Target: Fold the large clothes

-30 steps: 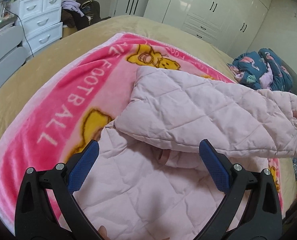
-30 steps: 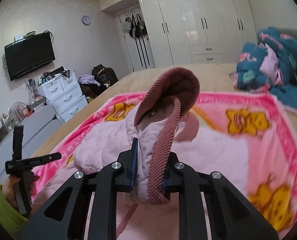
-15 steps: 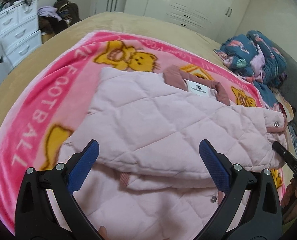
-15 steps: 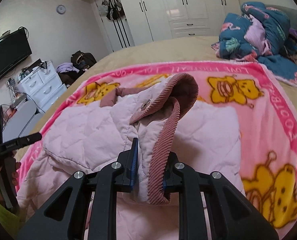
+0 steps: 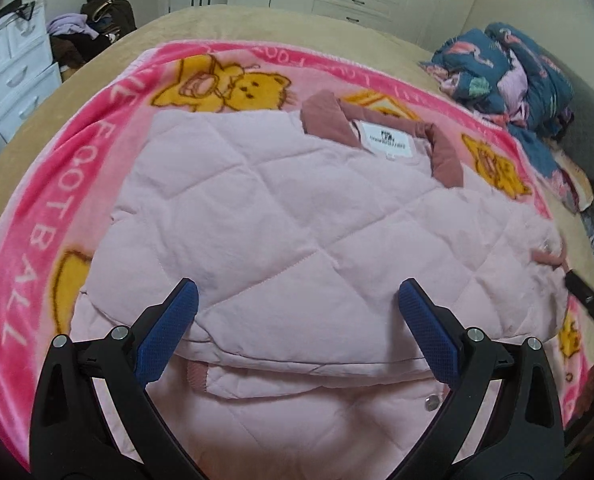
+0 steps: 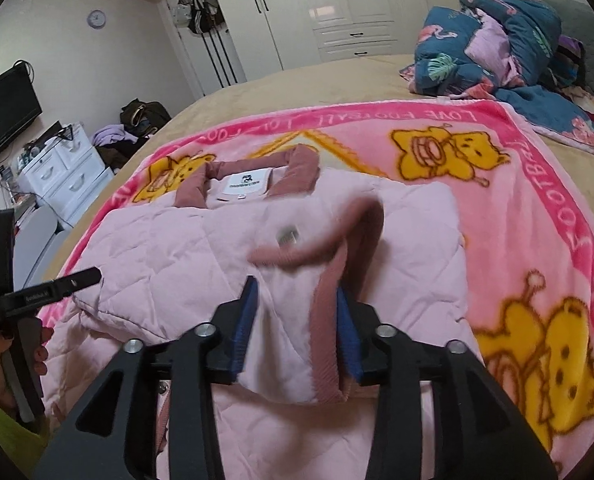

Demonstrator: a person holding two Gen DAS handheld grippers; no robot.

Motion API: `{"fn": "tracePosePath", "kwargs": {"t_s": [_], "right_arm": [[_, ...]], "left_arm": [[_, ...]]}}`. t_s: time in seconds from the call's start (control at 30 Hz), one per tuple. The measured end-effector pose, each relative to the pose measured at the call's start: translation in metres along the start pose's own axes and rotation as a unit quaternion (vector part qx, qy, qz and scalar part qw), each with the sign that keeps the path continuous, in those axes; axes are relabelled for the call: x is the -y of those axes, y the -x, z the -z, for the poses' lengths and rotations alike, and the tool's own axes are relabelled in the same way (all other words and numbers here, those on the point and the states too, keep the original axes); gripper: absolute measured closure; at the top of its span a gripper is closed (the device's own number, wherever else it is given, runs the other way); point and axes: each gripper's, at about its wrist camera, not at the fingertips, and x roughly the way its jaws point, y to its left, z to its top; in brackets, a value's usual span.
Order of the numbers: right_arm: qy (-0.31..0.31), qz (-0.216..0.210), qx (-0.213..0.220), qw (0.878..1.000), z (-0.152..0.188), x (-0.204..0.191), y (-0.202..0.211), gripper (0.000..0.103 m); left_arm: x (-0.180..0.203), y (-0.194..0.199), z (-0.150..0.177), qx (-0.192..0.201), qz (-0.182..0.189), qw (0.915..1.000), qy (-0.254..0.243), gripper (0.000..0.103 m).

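A pale pink quilted jacket (image 5: pixel 297 216) with a dusty-rose collar and white label lies on a pink bear-print blanket (image 5: pixel 57 208) on the bed. One sleeve is folded across the body. My left gripper (image 5: pixel 297 300) is open and empty, just above the jacket's near part. In the right wrist view the jacket (image 6: pixel 169 252) lies across the middle, and my right gripper (image 6: pixel 295 300) has its jaws part open around the sleeve's rose corduroy cuff (image 6: pixel 337 240), which rests on the jacket. The left gripper (image 6: pixel 29 300) shows at the left edge.
A heap of blue flamingo-print bedding (image 6: pixel 493 36) lies at the bed's far right. White drawers (image 6: pixel 65 172) and a pile of clothes stand left of the bed. White wardrobes (image 6: pixel 337 4) line the far wall. The blanket (image 6: pixel 537 208) lies on a tan bedspread.
My right gripper carried the sleeve across and down onto the jacket's body, and its jaws have opened from tight on the cuff. The left gripper moved forward over the jacket, still open.
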Motion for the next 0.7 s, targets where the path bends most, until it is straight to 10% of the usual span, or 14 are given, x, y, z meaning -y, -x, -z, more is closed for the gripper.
{"fn": "tracePosePath", "kwargs": {"t_s": [0.4, 0.7], "right_arm": [[0.051, 0.036, 0.036, 0.997, -0.008, -0.030, 0.016, 0.034], [0.134, 0.006, -0.032, 0.990, -0.020, -0.093, -0.038, 0.031]], "left_arm": [[-0.005, -0.028, 0.013, -0.023, -0.008, 0.9997, -0.010, 0.009], [-0.008, -0.030, 0.017, -0.016, 0.000, 0.9999, -0.006, 0.009]]}}
